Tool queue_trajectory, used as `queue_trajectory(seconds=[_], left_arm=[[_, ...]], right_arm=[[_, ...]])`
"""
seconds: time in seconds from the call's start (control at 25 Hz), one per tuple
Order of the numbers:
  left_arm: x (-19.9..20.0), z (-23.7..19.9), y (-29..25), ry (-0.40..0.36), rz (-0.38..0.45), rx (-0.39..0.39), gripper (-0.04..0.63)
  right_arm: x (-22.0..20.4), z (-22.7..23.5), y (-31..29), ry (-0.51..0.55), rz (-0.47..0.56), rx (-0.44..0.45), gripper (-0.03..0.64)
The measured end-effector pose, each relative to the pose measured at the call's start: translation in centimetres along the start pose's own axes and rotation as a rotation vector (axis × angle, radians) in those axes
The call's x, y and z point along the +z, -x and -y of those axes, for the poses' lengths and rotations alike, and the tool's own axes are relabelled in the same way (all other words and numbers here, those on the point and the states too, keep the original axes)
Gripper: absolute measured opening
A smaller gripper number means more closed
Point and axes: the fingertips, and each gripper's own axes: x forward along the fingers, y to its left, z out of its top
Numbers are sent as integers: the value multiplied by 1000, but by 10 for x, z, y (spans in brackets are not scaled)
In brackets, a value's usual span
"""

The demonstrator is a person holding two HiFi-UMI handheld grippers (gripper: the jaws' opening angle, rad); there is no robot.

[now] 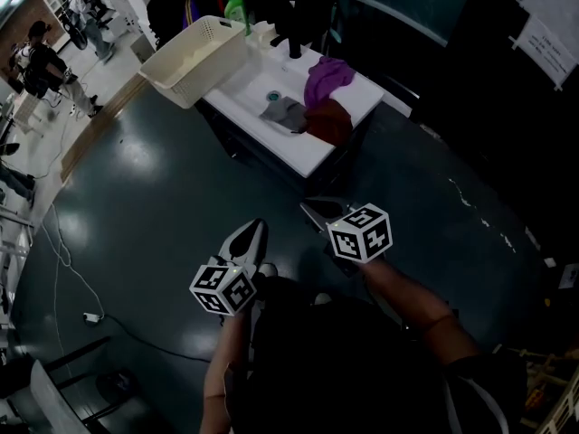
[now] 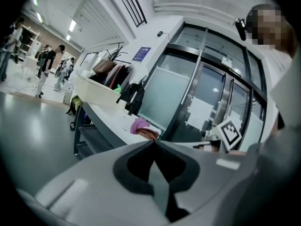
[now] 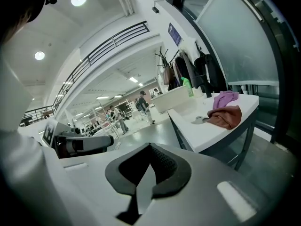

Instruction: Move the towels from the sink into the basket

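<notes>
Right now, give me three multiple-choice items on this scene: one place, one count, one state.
1. Where is the basket?
A) on the floor
B) at one end of the sink top
C) hung on the wall

2. How many towels lie at the sink?
A) one
B) three
C) five

3. The two grippers are:
A) both shut, empty
B) both wide open
C) each clamping a towel

Answers:
1 B: the head view shows it resting beside the basin.
2 B: purple towel, red towel, grey towel.
3 A: left gripper and right gripper show jaws together with nothing between.
</notes>
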Motion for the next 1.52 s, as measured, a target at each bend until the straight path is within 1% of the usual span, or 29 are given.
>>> queue_trajectory(seconds=[0.16, 0.44, 0.76, 0.92, 1.08, 1.2, 1.36, 1.52], left_arm=[[11, -26, -15, 12, -17, -43, 6], [48, -80, -35, 11, -53, -117, 6], [82, -149, -44, 3, -90, -171, 6], [92, -181, -42, 5, -105, -180, 6], [101, -211, -42, 1, -116, -170, 6], [101, -223, -45, 14, -122, -165, 6], [103, -234, -59, 24, -127, -163, 6], [113, -246, -76, 12, -125, -152, 6]], right_arm=[[11, 11, -19, -15, 4, -59, -3], [43, 15, -66, -50, 30, -141, -2], [64, 5, -135, -86, 34, -189, -3], [72, -2, -167, -99, 32, -202, -2], [78, -7, -192, -98, 21, -202, -3], [79, -5, -205, -97, 0, -201, -3], [90, 7, -225, -97, 6, -189, -3], [105, 20, -248, -96, 16, -166, -3]])
